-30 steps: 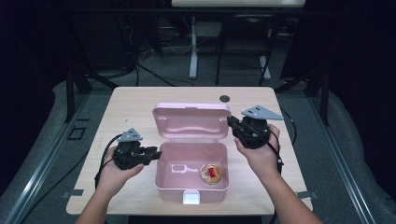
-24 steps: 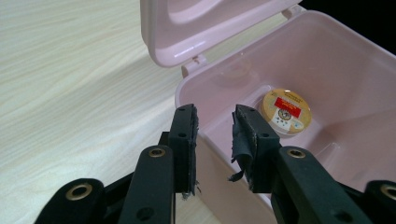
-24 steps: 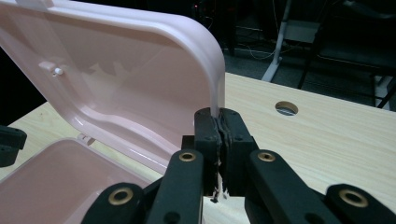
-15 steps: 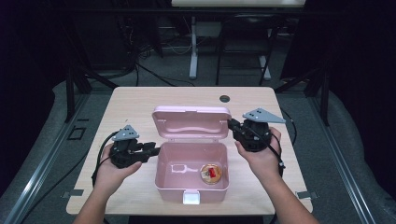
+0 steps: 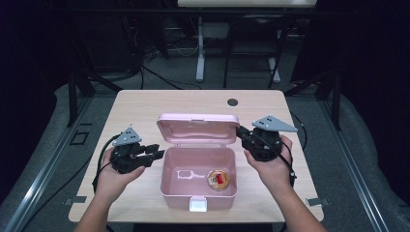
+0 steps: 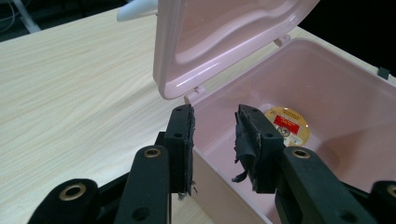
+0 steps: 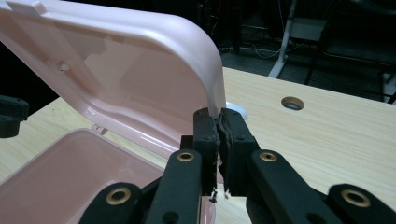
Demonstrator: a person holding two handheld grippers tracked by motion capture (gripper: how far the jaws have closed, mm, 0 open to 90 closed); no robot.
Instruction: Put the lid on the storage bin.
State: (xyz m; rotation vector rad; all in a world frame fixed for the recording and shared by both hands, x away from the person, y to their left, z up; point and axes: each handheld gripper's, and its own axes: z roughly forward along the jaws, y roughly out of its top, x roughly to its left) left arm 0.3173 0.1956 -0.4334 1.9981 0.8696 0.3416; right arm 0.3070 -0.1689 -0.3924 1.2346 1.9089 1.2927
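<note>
Pink box (image 5: 198,186) at desk (image 5: 145,104) centre, lid (image 5: 197,128) up at 12 o'clock. Right hand-held gripper (image 7: 218,126) clenched on the lid's edge; left hand-held gripper (image 6: 215,128) released over the box's 9 o'clock wall. Thin, light, slippery plastic, probably; rim is the hold.

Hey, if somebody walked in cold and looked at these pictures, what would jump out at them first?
A pale pink plastic box sits mid-table with its hinged pink lid standing open. The right hand-held gripper is shut on the lid's edge, while the left hand-held gripper waits open at the box's left wall. Inside, near the right, lies a small round yellow tin with a red label.
</note>
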